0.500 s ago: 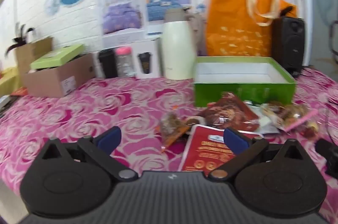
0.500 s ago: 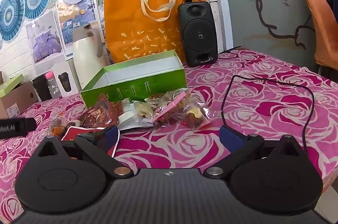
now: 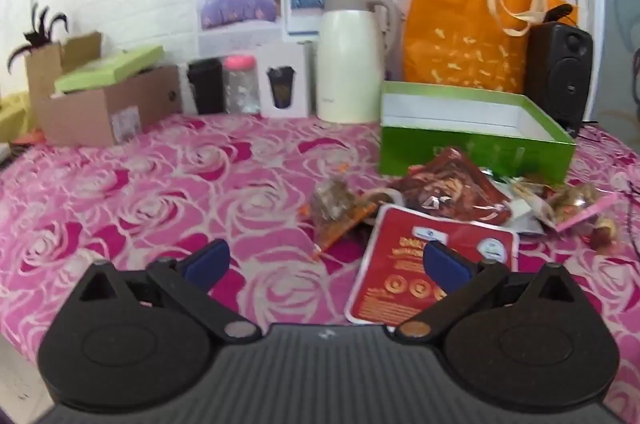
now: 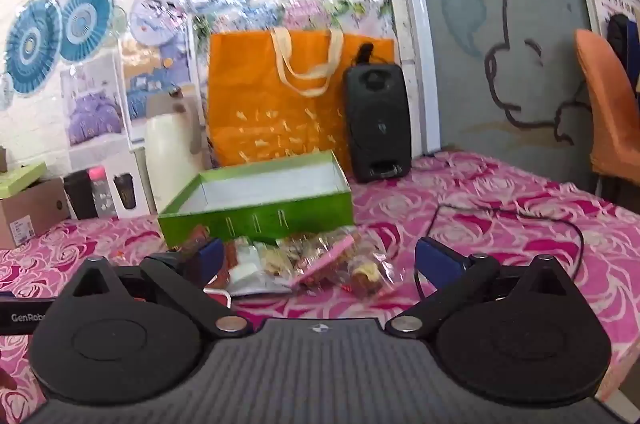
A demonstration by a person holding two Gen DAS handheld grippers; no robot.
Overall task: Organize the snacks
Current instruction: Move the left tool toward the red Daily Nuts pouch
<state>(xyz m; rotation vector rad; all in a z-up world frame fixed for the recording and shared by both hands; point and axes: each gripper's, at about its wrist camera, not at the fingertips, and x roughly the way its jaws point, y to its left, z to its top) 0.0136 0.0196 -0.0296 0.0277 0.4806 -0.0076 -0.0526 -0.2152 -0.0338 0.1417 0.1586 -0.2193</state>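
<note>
A table covered in a pink rose-patterned cloth (image 3: 168,192) carries a heap of snack packets (image 4: 320,264) just in front of an open green box (image 3: 472,152), whose white inside holds nothing visible. In the left wrist view the left gripper (image 3: 326,260) hovers over the near part of the cloth with its blue-padded jaws spread wide and nothing between them; a red flat packet (image 3: 404,264) lies under its right finger, with a brown packet (image 3: 452,188) beyond it and a small clear bag (image 3: 334,204) to the left. The right gripper (image 4: 320,256) is likewise wide apart and empty, facing the heap, where a pink-edged bag (image 4: 328,260) lies near the middle. Behind the box stand a cream jug (image 3: 350,64), an orange bag (image 4: 280,104) and a black speaker (image 4: 378,120). A black cable (image 4: 520,214) loops on the cloth at the right.
</note>
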